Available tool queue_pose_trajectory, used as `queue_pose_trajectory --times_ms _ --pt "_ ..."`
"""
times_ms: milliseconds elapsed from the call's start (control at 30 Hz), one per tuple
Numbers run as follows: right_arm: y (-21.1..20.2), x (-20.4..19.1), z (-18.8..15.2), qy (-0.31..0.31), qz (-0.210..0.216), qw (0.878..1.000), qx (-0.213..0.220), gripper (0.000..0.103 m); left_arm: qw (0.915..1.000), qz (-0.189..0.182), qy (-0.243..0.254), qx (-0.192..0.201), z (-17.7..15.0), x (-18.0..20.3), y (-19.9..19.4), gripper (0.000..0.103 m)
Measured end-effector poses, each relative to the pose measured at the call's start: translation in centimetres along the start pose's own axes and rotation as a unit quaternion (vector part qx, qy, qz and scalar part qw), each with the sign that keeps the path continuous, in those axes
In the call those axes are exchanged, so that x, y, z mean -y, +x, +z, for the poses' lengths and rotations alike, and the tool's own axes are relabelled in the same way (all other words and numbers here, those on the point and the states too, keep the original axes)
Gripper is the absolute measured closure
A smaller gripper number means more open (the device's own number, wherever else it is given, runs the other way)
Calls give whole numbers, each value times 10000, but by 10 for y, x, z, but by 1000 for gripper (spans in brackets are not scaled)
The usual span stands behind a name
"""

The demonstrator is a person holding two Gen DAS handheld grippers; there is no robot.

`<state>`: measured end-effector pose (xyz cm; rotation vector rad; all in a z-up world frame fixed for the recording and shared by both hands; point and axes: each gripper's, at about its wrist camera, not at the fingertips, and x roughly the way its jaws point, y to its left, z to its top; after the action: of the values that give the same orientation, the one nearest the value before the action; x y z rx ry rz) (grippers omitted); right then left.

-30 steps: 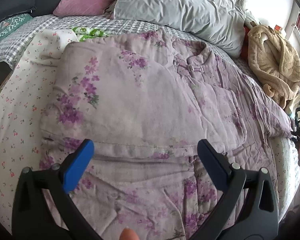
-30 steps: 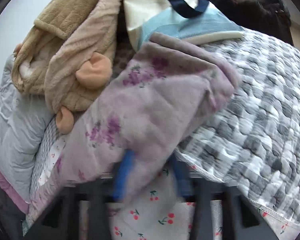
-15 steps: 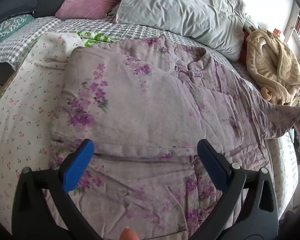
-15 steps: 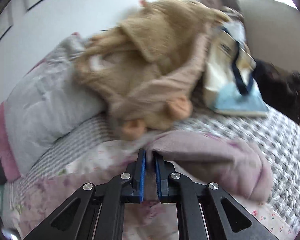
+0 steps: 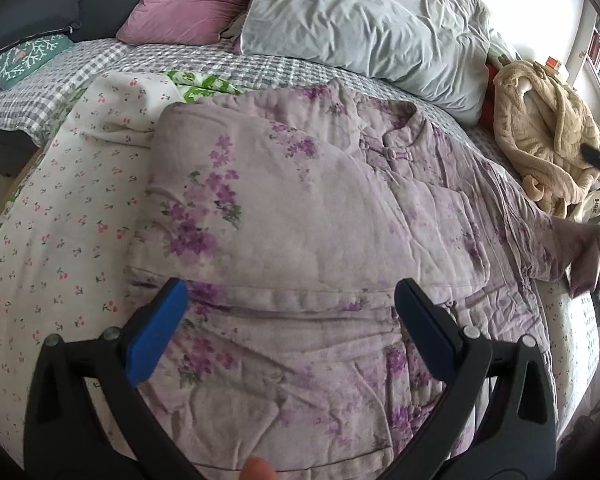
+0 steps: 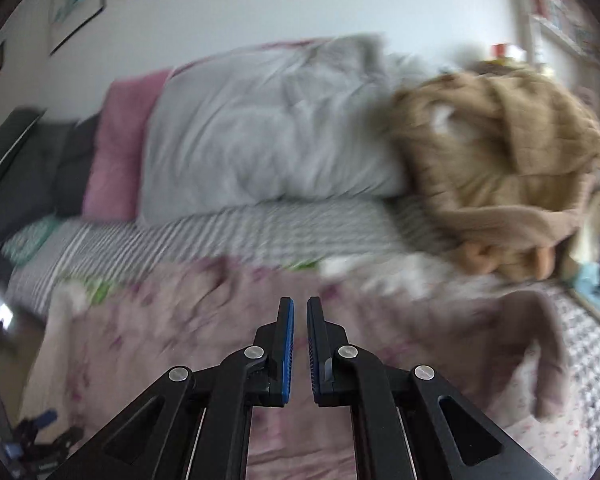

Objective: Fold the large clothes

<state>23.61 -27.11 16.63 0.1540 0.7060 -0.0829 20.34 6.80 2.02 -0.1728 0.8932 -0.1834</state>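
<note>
A large lilac quilted jacket with purple flowers (image 5: 300, 220) lies spread on the bed, its left sleeve folded across the front. My left gripper (image 5: 290, 300) hovers open and empty over its lower half. The jacket's right sleeve (image 5: 572, 248) is lifted at the bed's right edge. In the blurred right wrist view my right gripper (image 6: 300, 308) has its jaws nearly closed above the jacket (image 6: 180, 320); I cannot see cloth between the pads. The raised sleeve end (image 6: 540, 344) hangs to its right.
A grey pillow (image 5: 360, 24) and a pink pillow (image 5: 192, 0) lie at the bed's head. A tan fleece robe (image 5: 548, 128) is piled at the right. A cherry-print sheet (image 5: 60, 220) covers the bed's left side.
My right gripper swung up and left with the sleeve, from the bed's right edge toward the jacket's body. The left gripper stayed open and drew back slightly.
</note>
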Motion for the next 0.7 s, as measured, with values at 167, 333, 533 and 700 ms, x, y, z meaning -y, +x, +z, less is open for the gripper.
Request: queue_pose_trajectory --times_ms 167,333,533,700 --pt "41 -4 -21 221 537 9944 -888 91 9999 -48 -141 22 1 -11 -4 1" --pt "64 32 -42 646 642 9828 -1606 81 9997 -131 -228 25 1 -14 -5 1" --pt "42 86 -41 1072 598 9832 -1352 25 9993 -227 -309 2 2 -9 -3 1" --pt "29 155 -38 1501 -301 9825 -1059 25 9998 -168 -94 -60 -2 6 2 1"
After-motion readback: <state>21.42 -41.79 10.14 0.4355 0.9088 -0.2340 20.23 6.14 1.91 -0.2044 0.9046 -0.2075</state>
